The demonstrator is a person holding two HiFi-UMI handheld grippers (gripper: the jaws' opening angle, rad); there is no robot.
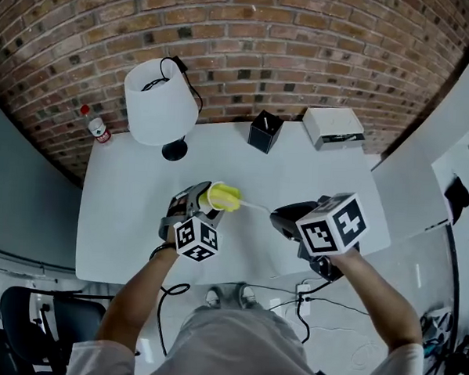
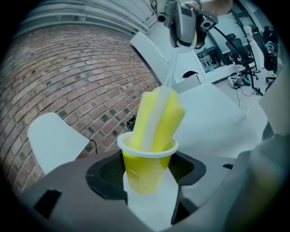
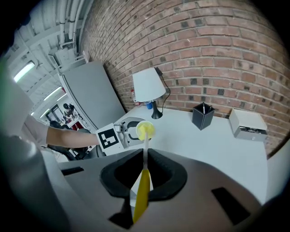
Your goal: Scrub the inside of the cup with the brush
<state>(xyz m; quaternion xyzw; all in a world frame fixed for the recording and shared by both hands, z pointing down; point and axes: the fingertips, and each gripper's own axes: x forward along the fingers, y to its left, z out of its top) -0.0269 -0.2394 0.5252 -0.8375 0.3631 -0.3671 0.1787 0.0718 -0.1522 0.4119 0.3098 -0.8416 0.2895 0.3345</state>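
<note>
A small yellow cup with a white rim (image 2: 146,167) is held above the white table (image 1: 131,209), my left gripper (image 1: 198,208) shut on it. The cup (image 1: 216,197) tips to the right. A yellow sponge brush head (image 2: 158,118) stands inside the cup, its upper half sticking out past the rim. Its thin white handle (image 1: 253,206) runs right to my right gripper (image 1: 284,222), which is shut on the yellow grip end (image 3: 142,195). In the right gripper view the cup (image 3: 145,130) faces me with the brush head in its mouth.
A white lamp (image 1: 159,103) stands at the table's back left, a black pen holder (image 1: 265,131) and a white box (image 1: 332,127) at the back. A small bottle (image 1: 97,127) sits off the left corner. A brick wall lies behind.
</note>
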